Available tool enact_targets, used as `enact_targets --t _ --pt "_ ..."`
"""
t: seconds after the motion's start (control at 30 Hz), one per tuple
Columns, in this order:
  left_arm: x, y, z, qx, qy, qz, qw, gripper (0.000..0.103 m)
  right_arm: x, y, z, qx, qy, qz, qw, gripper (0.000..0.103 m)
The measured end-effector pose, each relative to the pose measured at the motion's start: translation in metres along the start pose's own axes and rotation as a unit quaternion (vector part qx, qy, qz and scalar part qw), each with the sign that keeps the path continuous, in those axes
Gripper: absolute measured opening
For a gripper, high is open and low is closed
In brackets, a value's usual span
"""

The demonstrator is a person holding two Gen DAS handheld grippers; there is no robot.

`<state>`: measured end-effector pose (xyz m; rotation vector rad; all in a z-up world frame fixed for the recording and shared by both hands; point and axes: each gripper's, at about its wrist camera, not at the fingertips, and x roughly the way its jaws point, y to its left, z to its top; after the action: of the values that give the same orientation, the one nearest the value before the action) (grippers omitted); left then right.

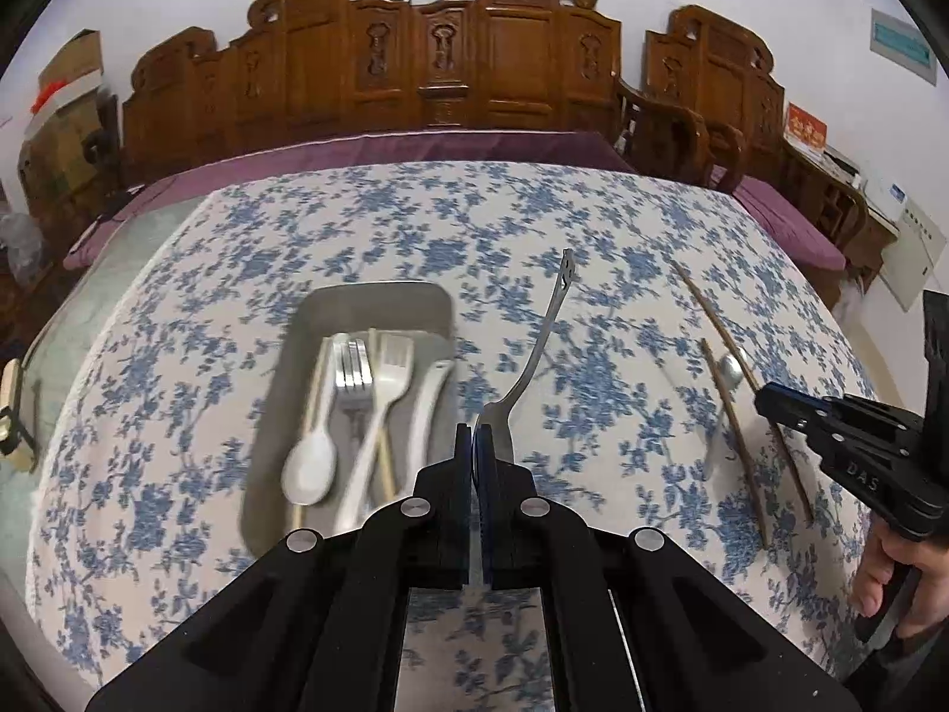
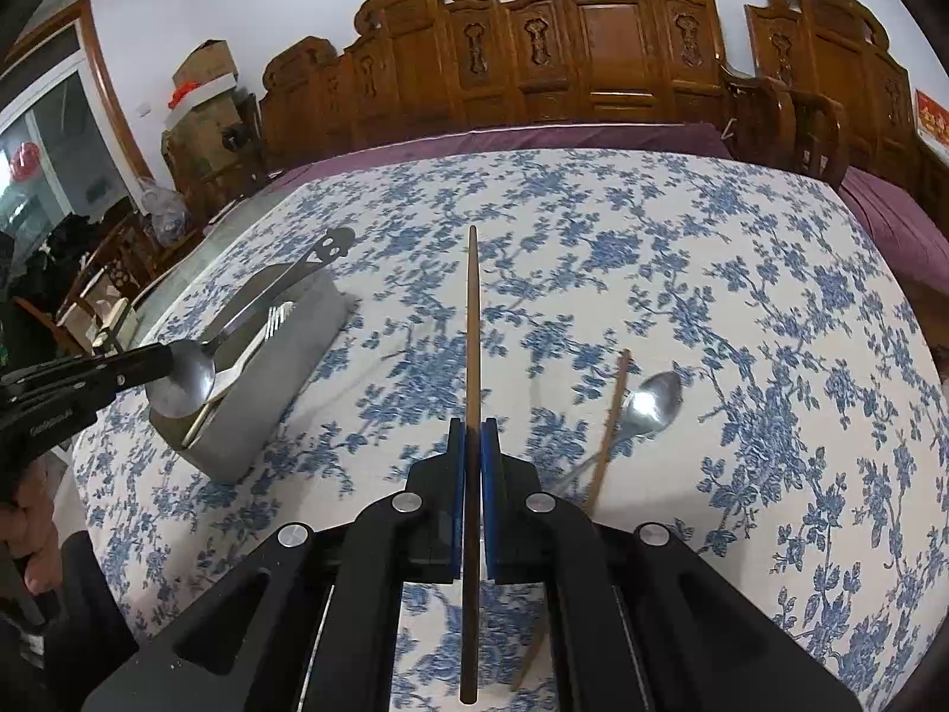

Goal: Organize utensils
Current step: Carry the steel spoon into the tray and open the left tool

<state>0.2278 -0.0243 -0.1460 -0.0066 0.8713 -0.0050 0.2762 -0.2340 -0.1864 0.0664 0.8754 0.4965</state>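
The left tool (image 1: 474,445) is clamped on the bowl of a metal spoon (image 1: 537,350), whose long handle sticks up and away from the jaws. It hangs just beside the right wall of the grey tray (image 1: 379,296), which is the landmark here. From the right wrist view the spoon's bowl (image 2: 184,382) sits above the tray's near end, so it looks ready to be lowered in.

Inside the tray lie a white spoon (image 1: 308,463), a metal fork (image 1: 353,365), a pale fork (image 1: 391,362) and a light stick, all lengthwise, probably so they pack neatly.

The right tool (image 2: 473,433) is closed on a brown chopstick (image 2: 473,326), gripped near its middle so that it balances, well to the right of the tray. A second chopstick (image 2: 611,421) and another metal spoon (image 2: 649,403) rest on the flowered counter (image 2: 741,308), farther right of the tray, touching or crossing each other. They seem to be waiting for pickup.
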Motion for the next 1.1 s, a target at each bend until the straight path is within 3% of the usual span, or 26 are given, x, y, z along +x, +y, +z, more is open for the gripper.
enact_targets --t 0.33,0.67,1.1 --pt "-0.002 0.044 -0.002 -0.012 -0.001 0.015 0.9998 0.001 -0.001 0.043 0.010 -0.021 0.010 -0.004 1.000 0.006" --pt "0.024 0.085 -0.007 -0.035 0.020 0.030 0.9987 0.001 0.008 0.090 0.022 -0.041 0.018 -0.003 0.999 0.006" --pt "0.056 0.103 -0.007 -0.051 0.043 0.038 0.9970 0.001 0.026 0.125 0.031 -0.055 0.032 0.007 0.998 0.006"
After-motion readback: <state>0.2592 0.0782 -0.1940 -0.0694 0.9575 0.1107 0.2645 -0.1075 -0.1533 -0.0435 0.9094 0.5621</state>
